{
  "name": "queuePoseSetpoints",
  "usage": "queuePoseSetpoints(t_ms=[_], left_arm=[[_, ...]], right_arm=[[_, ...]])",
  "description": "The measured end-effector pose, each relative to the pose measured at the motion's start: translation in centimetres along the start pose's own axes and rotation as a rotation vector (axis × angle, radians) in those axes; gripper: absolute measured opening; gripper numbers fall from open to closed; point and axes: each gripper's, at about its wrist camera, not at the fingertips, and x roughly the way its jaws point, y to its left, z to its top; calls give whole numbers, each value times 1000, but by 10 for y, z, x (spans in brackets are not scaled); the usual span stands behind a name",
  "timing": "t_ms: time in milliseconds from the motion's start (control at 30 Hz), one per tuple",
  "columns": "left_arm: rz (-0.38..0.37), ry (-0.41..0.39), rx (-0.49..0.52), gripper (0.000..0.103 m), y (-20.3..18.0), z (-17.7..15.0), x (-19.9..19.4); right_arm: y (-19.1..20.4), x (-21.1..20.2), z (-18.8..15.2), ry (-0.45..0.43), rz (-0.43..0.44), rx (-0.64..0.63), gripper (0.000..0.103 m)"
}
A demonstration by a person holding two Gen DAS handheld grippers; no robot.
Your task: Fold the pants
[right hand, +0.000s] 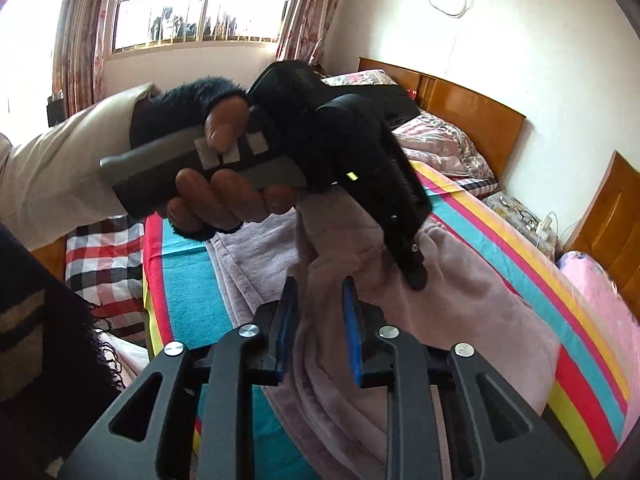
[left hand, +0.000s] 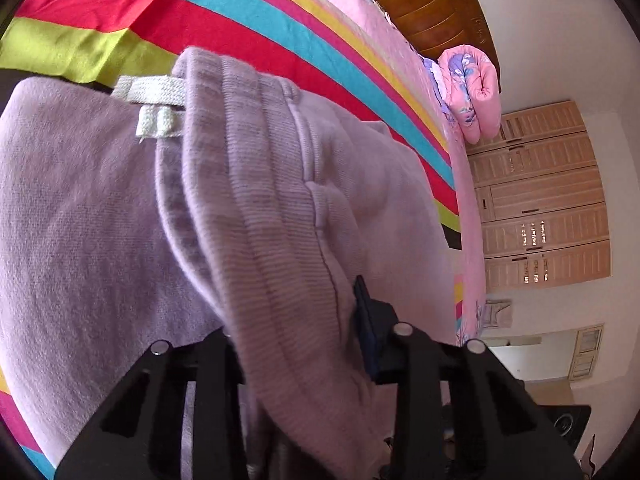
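Lilac fleece pants (left hand: pixel 260 208) lie on a striped bed sheet (left hand: pixel 248 20). The ribbed waistband with its white drawstring (left hand: pixel 154 98) is lifted and fills the left wrist view. My left gripper (left hand: pixel 296 340) is shut on the waistband; fabric hides one finger. In the right wrist view the pants (right hand: pixel 460 300) are bunched on the bed. My right gripper (right hand: pixel 318 320) is shut on a fold of the pants cloth between its blue pads (right hand: pixel 352 320). The left gripper (right hand: pixel 416 276), held by a hand, grips the fabric just beyond it.
A rolled pink quilt (left hand: pixel 476 92) and wooden headboard (right hand: pixel 472 120) are at the bed's head. A checked cloth (right hand: pixel 104 264) lies at the left bed edge. Wardrobe doors (left hand: pixel 540 200) stand past the bed. A window (right hand: pixel 204 4) is behind.
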Motion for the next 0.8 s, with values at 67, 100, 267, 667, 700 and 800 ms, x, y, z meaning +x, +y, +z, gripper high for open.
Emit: queuePoseSetpoints(t_ms=[67, 100, 267, 667, 700, 800], left_arm=[[-30, -30, 5, 31, 6, -8, -2], [-40, -38, 2, 31, 9, -10, -3], [-88, -54, -29, 35, 22, -12, 0], [-79, -55, -27, 35, 20, -11, 2], [-70, -60, -20, 34, 17, -11, 2], [-25, -105, 39, 27, -15, -13, -8]], right_arm=[[-28, -33, -9, -68, -8, 137, 70], [-42, -51, -18, -101, -19, 214, 74], [-71, -97, -85, 10, -190, 410, 81], [-60, -37, -116, 109, -321, 515, 81], [-63, -30, -115, 110, -326, 526, 81], [-62, -13, -122, 174, -407, 504, 81]])
